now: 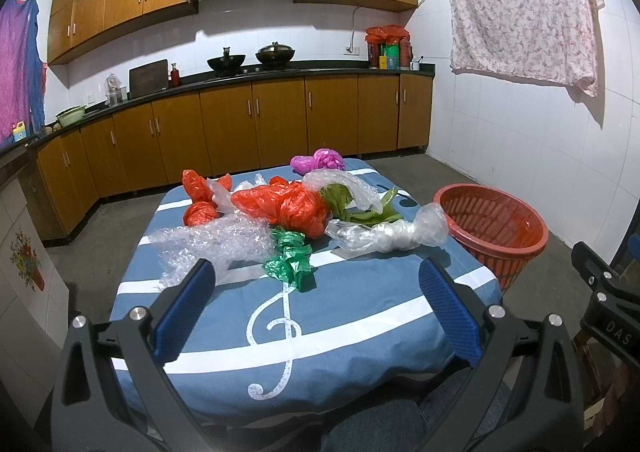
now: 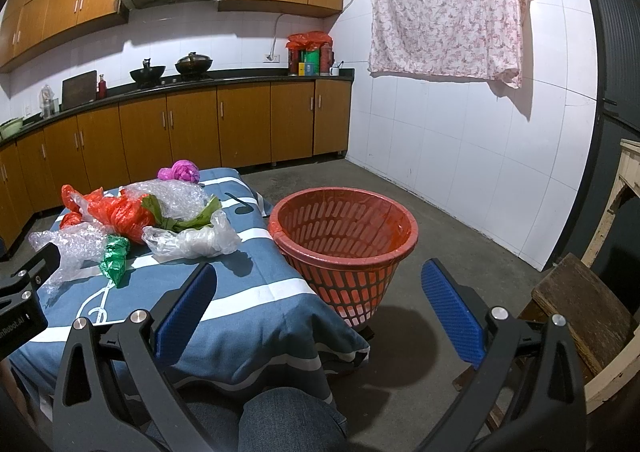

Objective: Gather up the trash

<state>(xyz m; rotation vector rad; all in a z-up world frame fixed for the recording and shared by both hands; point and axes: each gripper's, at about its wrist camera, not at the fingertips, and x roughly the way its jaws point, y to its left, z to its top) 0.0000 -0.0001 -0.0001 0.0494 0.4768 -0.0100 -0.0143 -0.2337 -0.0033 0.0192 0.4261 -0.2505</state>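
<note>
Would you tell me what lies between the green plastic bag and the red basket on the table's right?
In the left wrist view, a crumpled clear plastic bag lies between the green bag and the red basket.

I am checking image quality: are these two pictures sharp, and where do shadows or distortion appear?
Left wrist view: sharp, cabinet lines bow from the fisheye, dark corners; the floral cloth casts a hard shadow on the wall. Right wrist view: equally sharp; the red basket throws a soft shadow on the floor.
</note>
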